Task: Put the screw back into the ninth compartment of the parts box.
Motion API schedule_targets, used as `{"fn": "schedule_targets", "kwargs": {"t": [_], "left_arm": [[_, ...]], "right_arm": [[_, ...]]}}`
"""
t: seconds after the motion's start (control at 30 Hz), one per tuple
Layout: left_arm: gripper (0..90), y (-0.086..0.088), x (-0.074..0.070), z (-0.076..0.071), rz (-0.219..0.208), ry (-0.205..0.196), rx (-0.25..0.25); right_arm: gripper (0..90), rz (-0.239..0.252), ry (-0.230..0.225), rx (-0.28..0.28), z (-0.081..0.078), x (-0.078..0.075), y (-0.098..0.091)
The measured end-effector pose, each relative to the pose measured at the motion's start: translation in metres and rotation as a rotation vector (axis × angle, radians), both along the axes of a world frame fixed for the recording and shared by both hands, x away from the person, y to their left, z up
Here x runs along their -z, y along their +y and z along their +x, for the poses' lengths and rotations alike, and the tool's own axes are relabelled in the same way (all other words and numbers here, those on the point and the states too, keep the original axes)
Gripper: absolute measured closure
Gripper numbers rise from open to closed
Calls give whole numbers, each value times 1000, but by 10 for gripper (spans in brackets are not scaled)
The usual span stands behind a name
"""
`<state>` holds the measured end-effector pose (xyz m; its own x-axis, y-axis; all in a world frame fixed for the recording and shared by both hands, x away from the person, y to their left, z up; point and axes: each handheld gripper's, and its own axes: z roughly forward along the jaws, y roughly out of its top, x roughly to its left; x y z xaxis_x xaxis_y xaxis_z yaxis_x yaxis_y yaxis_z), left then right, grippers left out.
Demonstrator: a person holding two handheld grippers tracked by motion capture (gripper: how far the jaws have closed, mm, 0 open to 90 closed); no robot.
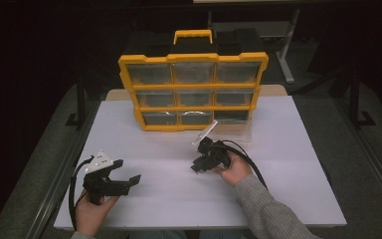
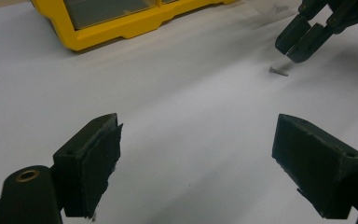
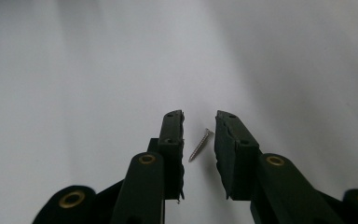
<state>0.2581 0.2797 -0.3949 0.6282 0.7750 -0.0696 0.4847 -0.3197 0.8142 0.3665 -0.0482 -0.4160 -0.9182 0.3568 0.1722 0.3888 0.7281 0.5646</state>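
On the white counter (image 1: 288,149), a small screw (image 3: 201,144) lies between the right gripper's (image 3: 199,126) narrowly parted fingers, not yet clamped.

No brand, label or writing can be read anywhere, not on the yellow organizer (image 1: 193,92) nor on either tool. That organizer stands upright at the counter's far edge, its clear drawers in three rows of three under a yellow handle. The right gripper, held in a hand (image 1: 235,169) near the counter's middle, points down at the surface just in front of the organizer; from the left gripper view the screw lies flat just below its tips. The left gripper (image 2: 198,144) sits near the front left corner with its fingers spread wide and nothing between them. Bare white counter lies open between the two tools and out to the right edge.
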Motion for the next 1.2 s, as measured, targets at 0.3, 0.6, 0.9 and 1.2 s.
{"fn": "schedule_targets", "kwargs": {"t": [0.3, 0.6, 0.9, 1.2], "left_arm": [[149, 0, 0, 0, 2, 0, 2], [149, 0, 0, 0, -2, -2, 2], [149, -1, 0, 0, 2, -1, 3], [149, 0, 0, 0, -2, 0, 1]], "right_arm": [[737, -32, 29, 6, 4, 14, 5], [800, -49, 3, -1, 2, 17, 9], [862, -59, -20, -14, 4, 18, 9], [866, -26, 25, -27, 8, 16, 4]]}}
